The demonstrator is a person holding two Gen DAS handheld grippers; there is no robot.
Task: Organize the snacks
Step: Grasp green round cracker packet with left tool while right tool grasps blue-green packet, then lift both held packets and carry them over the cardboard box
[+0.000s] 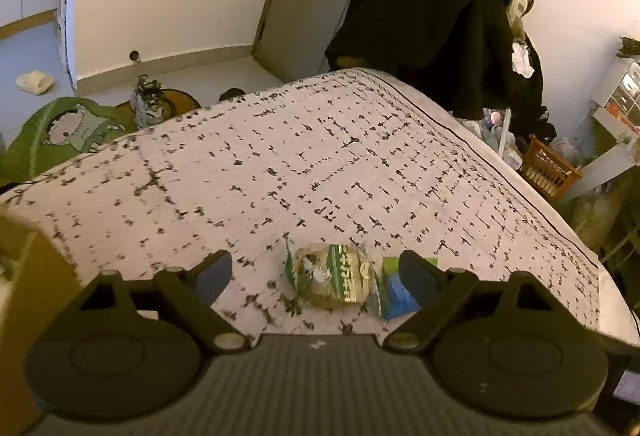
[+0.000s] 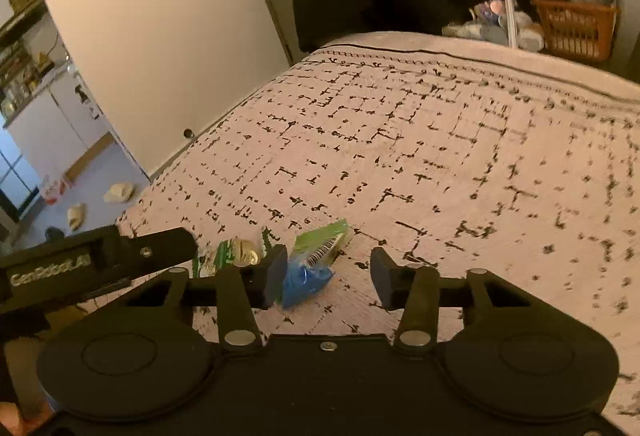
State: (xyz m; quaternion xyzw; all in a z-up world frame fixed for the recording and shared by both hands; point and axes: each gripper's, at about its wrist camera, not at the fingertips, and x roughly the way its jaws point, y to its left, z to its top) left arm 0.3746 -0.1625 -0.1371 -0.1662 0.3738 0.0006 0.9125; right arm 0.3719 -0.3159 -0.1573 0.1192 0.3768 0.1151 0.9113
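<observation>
A clear snack packet with a green label (image 1: 334, 278) lies on the patterned bedspread (image 1: 320, 164). It sits between the fingers of my left gripper (image 1: 316, 276), which is open above it. A blue-and-green snack packet (image 1: 400, 294) lies right beside it, partly behind the right finger. In the right wrist view the blue-and-green packet (image 2: 314, 262) lies between the fingers of my open right gripper (image 2: 328, 276), close to its left finger. The green-label packet (image 2: 234, 256) lies further left, partly hidden by the left gripper's body (image 2: 96, 264).
The bedspread (image 2: 440, 156) stretches ahead in both views. Dark clothes (image 1: 432, 8) hang behind the bed. An orange basket (image 2: 576, 28) and clutter stand on the floor to the right. A green bag (image 1: 68, 136) and shoes (image 1: 150, 106) lie left of the bed.
</observation>
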